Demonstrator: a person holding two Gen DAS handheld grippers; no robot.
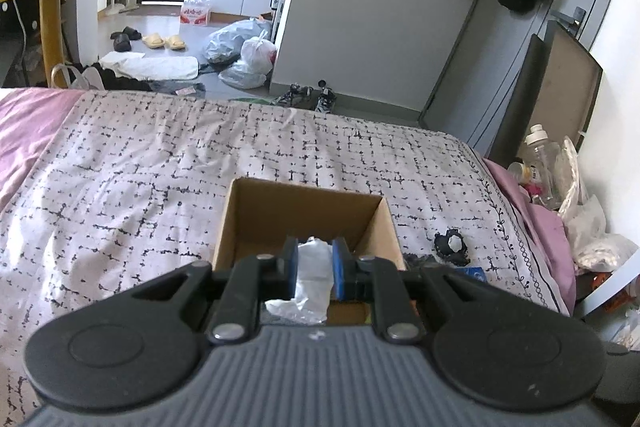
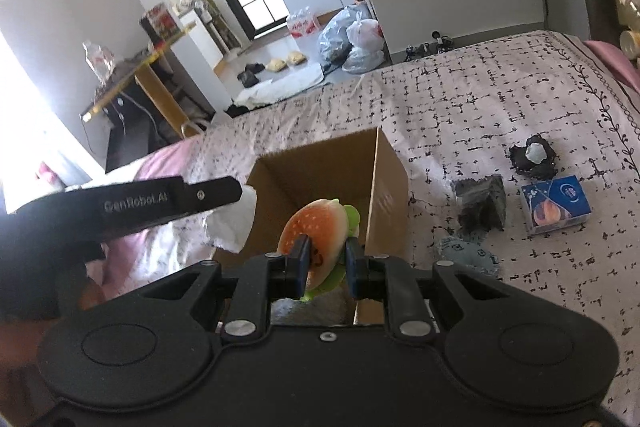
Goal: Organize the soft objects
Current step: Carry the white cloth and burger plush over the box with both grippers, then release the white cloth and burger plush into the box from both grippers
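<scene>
In the left wrist view, the left gripper sits low at the centre of the frame, its blue pads pinching a crumpled white tissue that hangs over the open cardboard box on the patterned bedspread. The tissue looks weightless and limp, so it should drop freely once let go; any fold serves as a hold.

In the right wrist view, that left gripper reaches in from the left edge, tilted down toward the box with the tissue at its tip. At lower centre the right gripper clamps a plush hamburger toy across its bun, just above the box mouth. The toy seems light and squashy, best held at mid-body. To the right, a dark crumpled cloth, a small blue packet and a black fabric piece lie on the bedspread.
</scene>
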